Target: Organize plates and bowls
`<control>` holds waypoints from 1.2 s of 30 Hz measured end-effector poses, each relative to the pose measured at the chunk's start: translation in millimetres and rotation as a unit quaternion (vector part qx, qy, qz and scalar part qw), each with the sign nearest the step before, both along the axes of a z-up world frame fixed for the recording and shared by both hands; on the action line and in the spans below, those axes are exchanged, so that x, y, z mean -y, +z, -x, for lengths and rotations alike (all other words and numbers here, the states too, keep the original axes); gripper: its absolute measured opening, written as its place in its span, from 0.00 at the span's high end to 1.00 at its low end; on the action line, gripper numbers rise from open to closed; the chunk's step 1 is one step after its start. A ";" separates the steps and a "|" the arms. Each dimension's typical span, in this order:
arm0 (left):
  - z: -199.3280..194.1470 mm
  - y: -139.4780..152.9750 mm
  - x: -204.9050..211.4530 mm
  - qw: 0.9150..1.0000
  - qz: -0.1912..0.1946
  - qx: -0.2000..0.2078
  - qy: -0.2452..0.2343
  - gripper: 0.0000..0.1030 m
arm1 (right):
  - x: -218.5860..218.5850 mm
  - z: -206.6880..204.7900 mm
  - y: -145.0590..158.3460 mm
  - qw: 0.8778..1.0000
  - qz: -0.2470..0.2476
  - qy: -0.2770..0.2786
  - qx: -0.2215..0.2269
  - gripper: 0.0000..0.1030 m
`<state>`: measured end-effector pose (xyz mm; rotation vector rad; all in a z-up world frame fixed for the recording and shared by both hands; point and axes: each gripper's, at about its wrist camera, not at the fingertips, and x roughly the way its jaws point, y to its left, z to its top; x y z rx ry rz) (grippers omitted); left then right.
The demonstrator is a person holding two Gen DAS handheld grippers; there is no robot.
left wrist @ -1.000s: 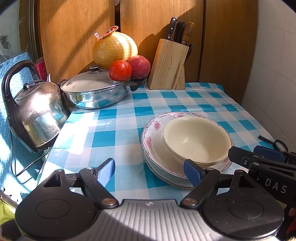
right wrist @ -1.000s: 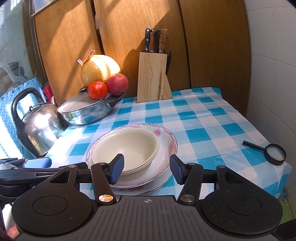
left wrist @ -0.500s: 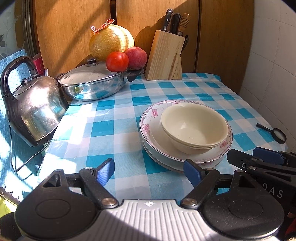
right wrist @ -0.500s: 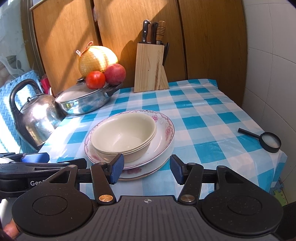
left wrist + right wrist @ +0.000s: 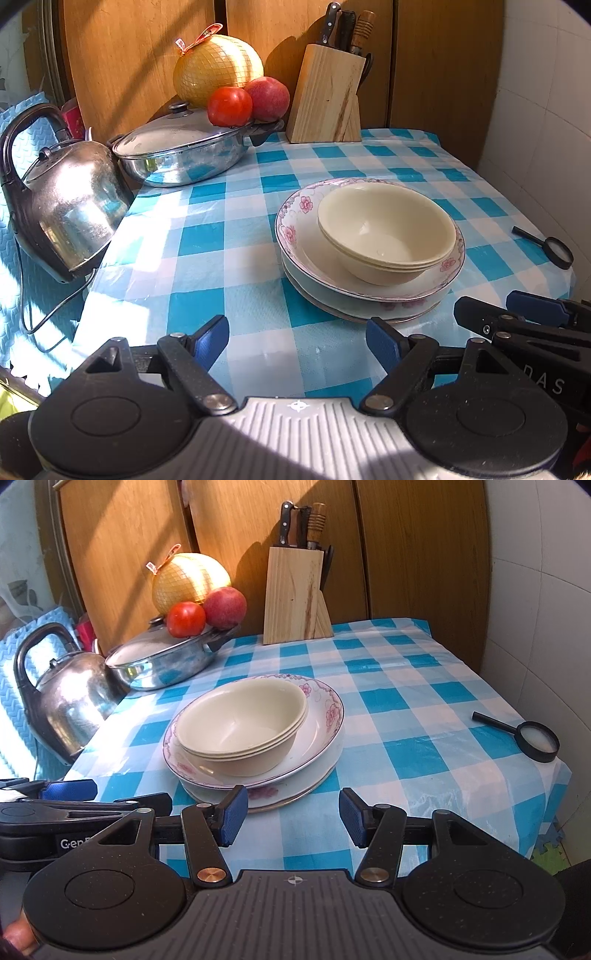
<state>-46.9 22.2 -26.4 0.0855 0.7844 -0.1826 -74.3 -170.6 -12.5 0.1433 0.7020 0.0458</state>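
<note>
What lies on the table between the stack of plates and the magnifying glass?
Nothing: in the right wrist view only bare checked tablecloth separates the stack of plates from the magnifying glass.

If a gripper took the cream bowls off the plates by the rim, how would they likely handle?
The cream bowls look rigid, so the rim should not flex. They are nested, three rims showing, so pinching only the top rim may lift just one bowl. The glossy surface suggests a slippery grip, and they sit off-centre on the flowered plate, which might shift.
</note>
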 end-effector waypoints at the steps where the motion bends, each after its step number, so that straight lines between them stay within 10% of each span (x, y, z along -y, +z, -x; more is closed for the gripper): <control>1: 0.1 -0.4 0.1 1.000 0.000 -0.001 0.000 0.28 | 0.5 0.3 -0.2 1.000 0.000 0.000 -0.001 0.39; 36: -0.7 -5.2 -0.8 1.000 0.005 -0.023 -0.005 0.27 | 1.9 3.7 -6.0 1.000 -0.003 -0.002 -0.013 0.39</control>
